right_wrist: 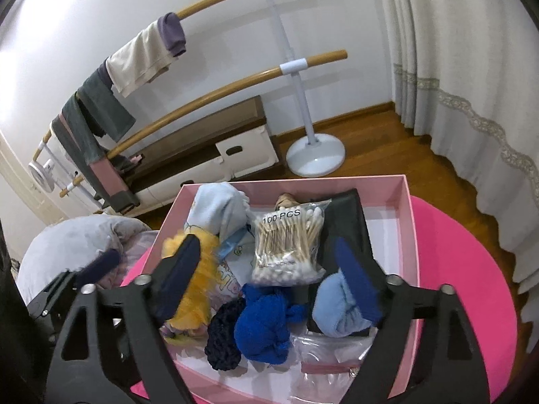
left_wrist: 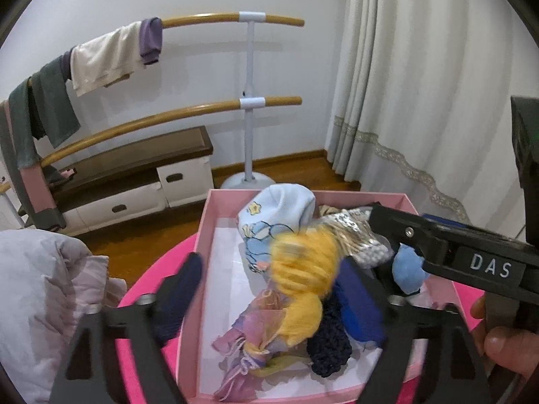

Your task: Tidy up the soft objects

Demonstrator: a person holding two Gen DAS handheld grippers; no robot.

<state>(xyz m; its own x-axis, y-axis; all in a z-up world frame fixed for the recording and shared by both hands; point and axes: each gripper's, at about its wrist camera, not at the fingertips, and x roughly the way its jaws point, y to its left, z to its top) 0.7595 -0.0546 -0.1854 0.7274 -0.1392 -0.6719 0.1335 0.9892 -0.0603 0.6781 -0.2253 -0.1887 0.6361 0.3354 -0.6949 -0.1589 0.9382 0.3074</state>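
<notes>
Soft, even indoor light; fisheye-bent edges, dark corners, yellow fluff (left_wrist: 303, 266) motion-blurred.

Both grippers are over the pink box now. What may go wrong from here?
1. The yellow fluffy item lies tangled with the lilac fabric; lifting one may drag the other out.
2. The left hand-held gripper and right hand-held gripper work close together and may collide.

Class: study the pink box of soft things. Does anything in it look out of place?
Yes: the bag of cotton swabs, marked 100 PCS, lies in the middle of the pink box among socks and knitted pieces. It is packaged stick goods, not a soft textile.
</notes>
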